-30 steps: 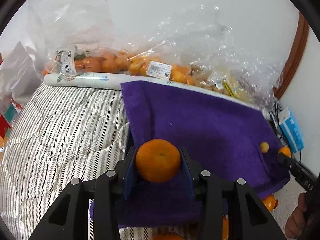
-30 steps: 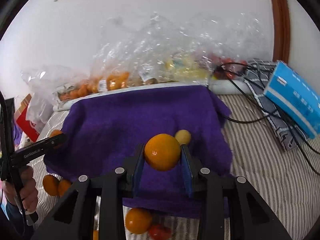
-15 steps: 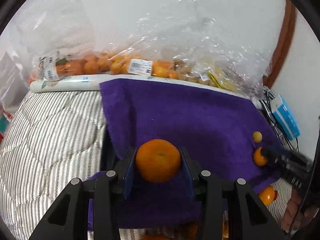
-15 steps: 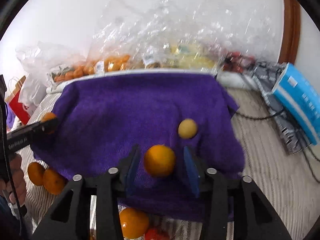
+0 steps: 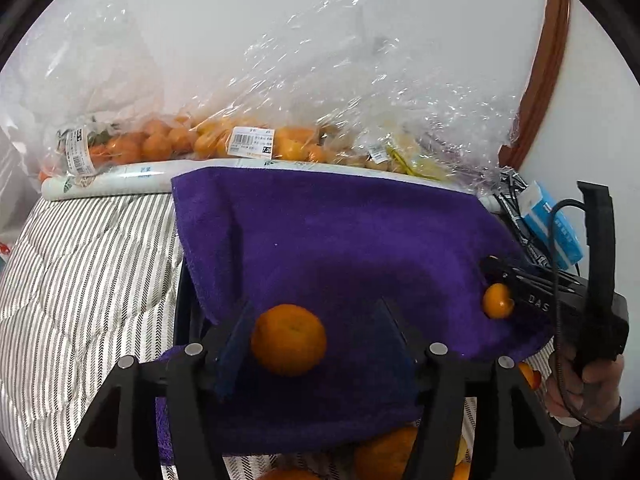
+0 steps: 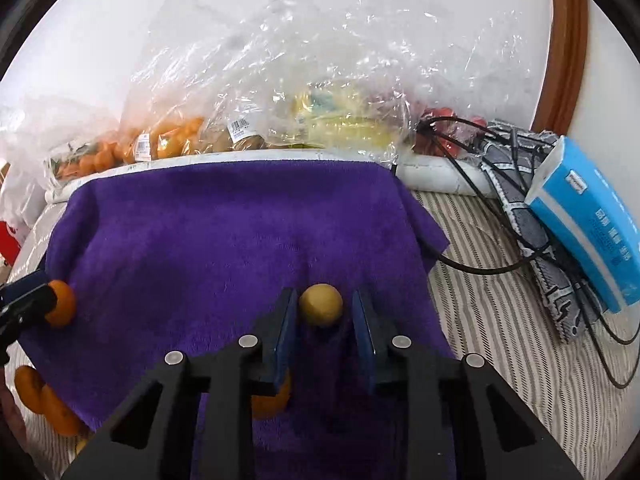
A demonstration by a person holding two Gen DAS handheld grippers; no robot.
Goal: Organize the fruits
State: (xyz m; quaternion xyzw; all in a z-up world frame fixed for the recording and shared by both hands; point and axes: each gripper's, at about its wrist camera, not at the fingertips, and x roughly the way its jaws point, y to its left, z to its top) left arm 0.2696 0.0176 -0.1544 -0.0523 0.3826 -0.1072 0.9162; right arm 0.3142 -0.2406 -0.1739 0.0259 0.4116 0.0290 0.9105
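Note:
A purple towel lies over a striped quilt. In the left wrist view my left gripper is open, with an orange mandarin lying on the towel between its pads, against the left one. My right gripper is open above the towel. A small yellow fruit lies just beyond its pads, and the orange it held lies on the towel under its left finger. That orange also shows beside the right gripper in the left wrist view.
Clear plastic bags of mandarins and other fruit line the wall behind the towel. A blue box and black cables lie at the right. Loose oranges lie off the towel's near edge.
Both grippers opened and let go of their oranges onto the towel. The right gripper moved forward past its orange toward the small yellow fruit.

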